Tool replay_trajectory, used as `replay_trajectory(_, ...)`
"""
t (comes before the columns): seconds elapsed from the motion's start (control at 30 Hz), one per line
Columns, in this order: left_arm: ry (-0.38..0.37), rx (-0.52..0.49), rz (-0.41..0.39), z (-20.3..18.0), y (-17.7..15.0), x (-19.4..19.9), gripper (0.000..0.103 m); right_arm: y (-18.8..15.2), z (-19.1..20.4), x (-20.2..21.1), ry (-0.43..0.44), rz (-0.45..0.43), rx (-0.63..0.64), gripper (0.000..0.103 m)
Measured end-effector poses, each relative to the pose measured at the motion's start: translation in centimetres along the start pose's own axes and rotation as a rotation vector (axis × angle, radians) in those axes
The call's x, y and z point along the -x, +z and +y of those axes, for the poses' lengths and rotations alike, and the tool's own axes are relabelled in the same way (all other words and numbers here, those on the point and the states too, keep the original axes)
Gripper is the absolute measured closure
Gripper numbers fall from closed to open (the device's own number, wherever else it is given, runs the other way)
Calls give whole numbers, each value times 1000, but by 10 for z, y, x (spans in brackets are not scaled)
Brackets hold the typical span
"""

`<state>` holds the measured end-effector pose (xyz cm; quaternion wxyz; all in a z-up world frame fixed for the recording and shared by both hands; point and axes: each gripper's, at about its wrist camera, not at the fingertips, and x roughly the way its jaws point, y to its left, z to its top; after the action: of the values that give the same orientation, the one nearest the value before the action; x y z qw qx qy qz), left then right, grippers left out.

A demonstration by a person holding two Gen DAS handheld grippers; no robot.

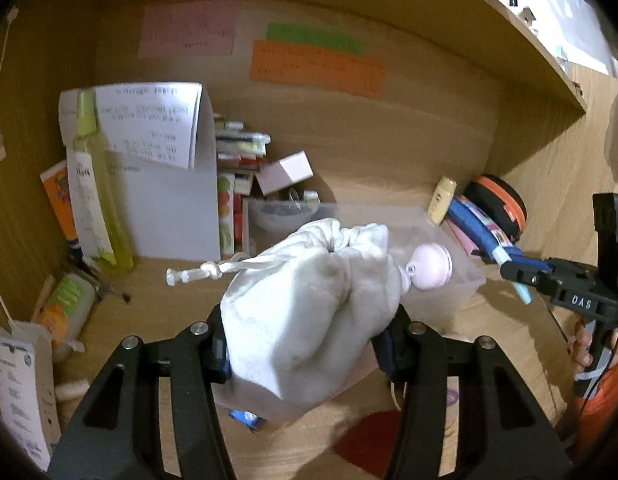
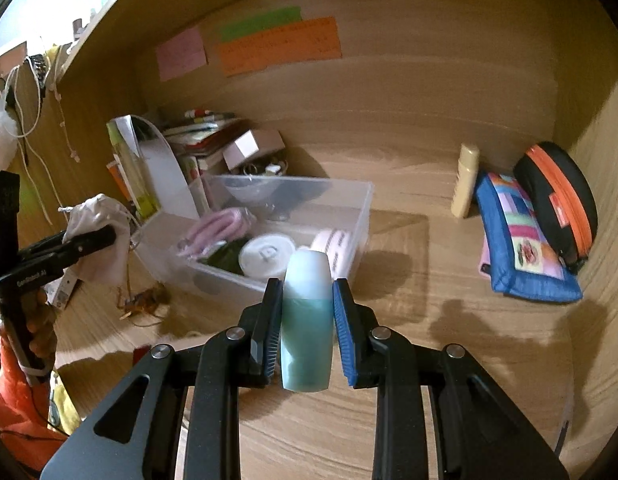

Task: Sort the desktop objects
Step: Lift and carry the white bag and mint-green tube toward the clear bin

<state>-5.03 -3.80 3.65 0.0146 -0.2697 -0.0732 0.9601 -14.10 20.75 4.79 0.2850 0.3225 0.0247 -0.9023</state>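
The left gripper (image 1: 305, 344) was clamped on a white drawstring pouch (image 1: 309, 312), held in the air in front of the clear plastic box (image 2: 361, 216) near the desk's back left corner. The pouch's long axis ran away from the jaws, its gathered neck and cord pointing toward the box. To do this step well, it probably needed carrying over the box's near rim before release, so the dangling cord would not snag.

The right gripper (image 2: 307, 320) was closed tight on 1 teal bottle (image 2: 307, 316), held above the desk, upright between the pads, cap toward the box.
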Motion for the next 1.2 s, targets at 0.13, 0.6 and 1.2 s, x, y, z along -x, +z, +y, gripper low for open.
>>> replay_trajectory(0.13,-3,7,-26,3,12,0,51,7,5,-8,17,-1,6,80)
replay_trajectory(0.6,-37,37,-37,15,45,-24,51,34,17,-29,59,-19,27,80)
replay_trajectory(1.2,-27,-45,104,5,30,-90,50,39,24,-100,86,132,43,80)
